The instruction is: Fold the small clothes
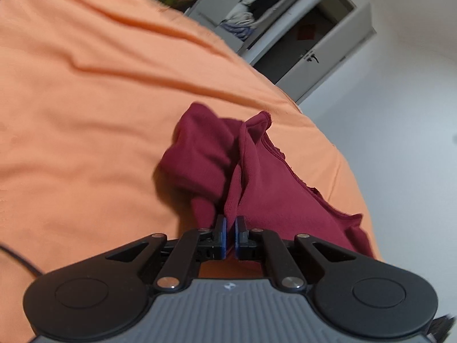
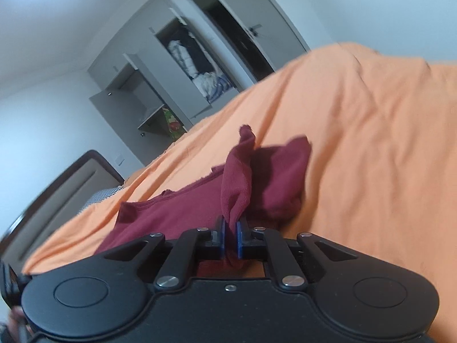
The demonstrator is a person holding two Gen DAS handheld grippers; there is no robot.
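Observation:
A small maroon garment lies bunched on an orange bedsheet. My left gripper is shut on a fold of its edge, the cloth rising up from between the blue pads. In the right wrist view the same maroon garment spreads to the left with a bunched part behind. My right gripper is shut on another pinch of it, and a twisted flap stands up from the jaws. Both views are blurred.
The orange sheet covers a bed with a dark headboard at the left. Beyond the bed stands a grey wardrobe with open doors and clothes inside, also a wardrobe in the left wrist view. A black cable crosses the sheet.

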